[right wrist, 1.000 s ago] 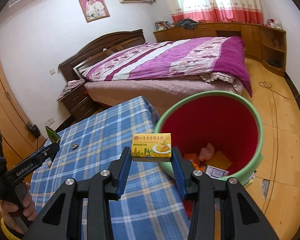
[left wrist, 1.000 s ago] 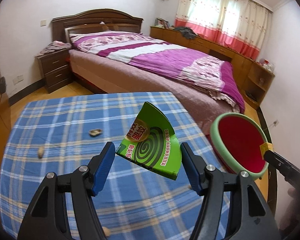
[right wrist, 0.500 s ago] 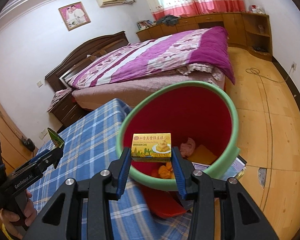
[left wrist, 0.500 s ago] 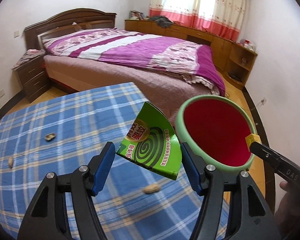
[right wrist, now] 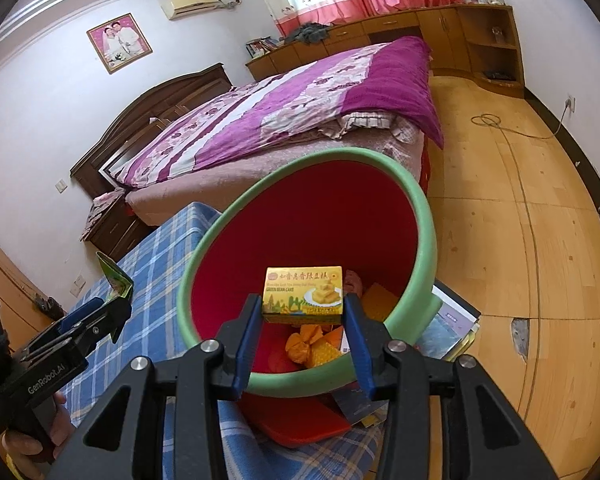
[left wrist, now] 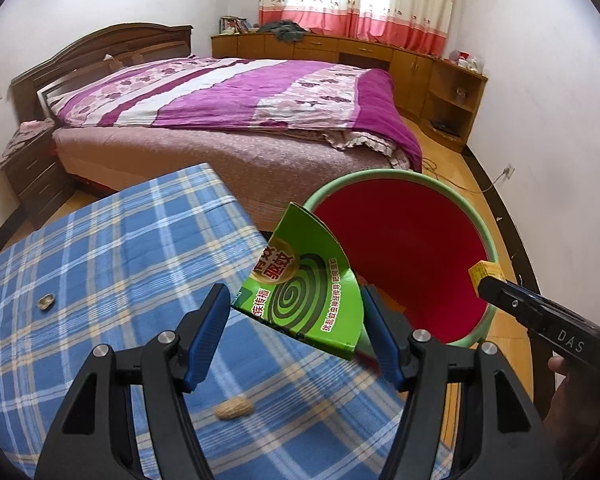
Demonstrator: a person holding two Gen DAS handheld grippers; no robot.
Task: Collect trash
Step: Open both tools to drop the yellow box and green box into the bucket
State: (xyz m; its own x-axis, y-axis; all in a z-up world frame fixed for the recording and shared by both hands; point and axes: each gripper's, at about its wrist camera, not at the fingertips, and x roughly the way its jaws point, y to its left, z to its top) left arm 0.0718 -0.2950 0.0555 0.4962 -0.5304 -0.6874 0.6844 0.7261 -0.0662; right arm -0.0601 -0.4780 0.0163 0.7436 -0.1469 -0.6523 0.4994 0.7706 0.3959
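Note:
My left gripper [left wrist: 294,300] is shut on a green mosquito-coil box [left wrist: 304,292], a fan-shaped piece held over the table's right edge beside the bin. The bin [left wrist: 380,174] has a green rim and a red inside. My right gripper [right wrist: 302,304] is shut on a small yellow bean-cake box [right wrist: 303,290], which hangs above the mouth of the bin [right wrist: 424,216]. Orange wrappers [right wrist: 308,344] lie at the bin's bottom. In the right wrist view the left gripper [right wrist: 112,308] shows at the left with its green box [right wrist: 116,280].
A blue plaid tablecloth [left wrist: 120,248] carries a peanut [left wrist: 234,408] and a shell [left wrist: 46,302]. Magazines [right wrist: 452,320] and a red lid-like piece [right wrist: 296,420] lie by the bin's base. A bed [left wrist: 228,112] and a nightstand [left wrist: 28,172] stand beyond.
Both grippers have swung right toward the bin. The yellow box went from the table's edge to above the bin's mouth. The green box now sits next to the rim.

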